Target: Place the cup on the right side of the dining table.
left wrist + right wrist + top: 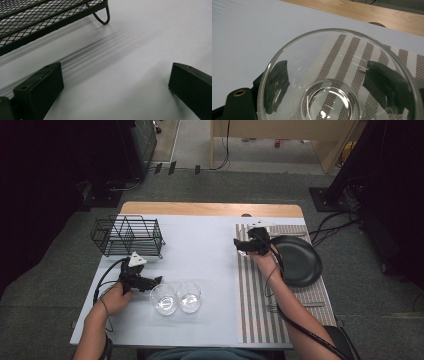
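Note:
My right gripper (240, 246) is shut on a clear glass (337, 75) at the far left corner of the striped placemat (255, 295). In the right gripper view its jaws press the glass's wall from both sides, and I look down into the glass (243, 251) at the mat's weave. My left gripper (156, 281) lies low over the pale tabletop at the front left, open, with nothing between its jaws (115, 71). Just to its right stand two more clear glasses (163, 298) (189, 296), side by side.
A black wire rack (127, 236) stands at the back left, and its mesh base and one foot (101, 18) lie just ahead of my left gripper. A black plate (296, 260) rests on the placemat's right half. A fork (272, 307) lies near the mat's front.

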{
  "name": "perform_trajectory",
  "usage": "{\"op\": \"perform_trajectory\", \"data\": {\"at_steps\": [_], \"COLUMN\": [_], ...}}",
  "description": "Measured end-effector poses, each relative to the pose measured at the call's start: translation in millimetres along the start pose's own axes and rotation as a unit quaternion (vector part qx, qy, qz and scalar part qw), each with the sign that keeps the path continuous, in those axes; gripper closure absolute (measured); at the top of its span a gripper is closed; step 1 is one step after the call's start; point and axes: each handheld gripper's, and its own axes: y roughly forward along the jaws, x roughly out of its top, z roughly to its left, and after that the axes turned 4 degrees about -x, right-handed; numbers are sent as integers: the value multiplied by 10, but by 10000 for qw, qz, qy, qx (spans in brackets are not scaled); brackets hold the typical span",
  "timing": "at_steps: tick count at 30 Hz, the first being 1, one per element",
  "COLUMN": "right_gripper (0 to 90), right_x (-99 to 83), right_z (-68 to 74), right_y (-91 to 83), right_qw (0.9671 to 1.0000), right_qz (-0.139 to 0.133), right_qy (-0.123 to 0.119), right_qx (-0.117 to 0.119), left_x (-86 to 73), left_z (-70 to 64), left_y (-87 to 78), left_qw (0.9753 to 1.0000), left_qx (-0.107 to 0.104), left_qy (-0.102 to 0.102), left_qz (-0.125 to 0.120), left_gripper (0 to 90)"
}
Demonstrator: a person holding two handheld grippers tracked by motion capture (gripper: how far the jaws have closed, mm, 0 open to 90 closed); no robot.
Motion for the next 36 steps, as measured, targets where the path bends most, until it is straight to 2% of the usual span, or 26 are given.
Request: {"op": "perform_trajectory", "data": {"at_steps": [13,19,36], "right_gripper": [169,168,163], "right_x": [29,46,105], "right_z": [5,8,-12], "right_y": [-47,-78,-197], "right_qw": [10000,9999,9998], "right_qz": [-41,-38,-193], "right_qy": [-38,-129,-81], "right_qx": [-11,-43,19], "left_x": [-1,-1,0], "left_z": [-1,0,0], "left_y": [1,0,0], "left_qw": [10000,10000,10000], "left_qx": [0,-2,-2], "left_qy": [1,0,-3], "left_qz": [-6,-5,-2], "left_gripper": [0,0,0]}}
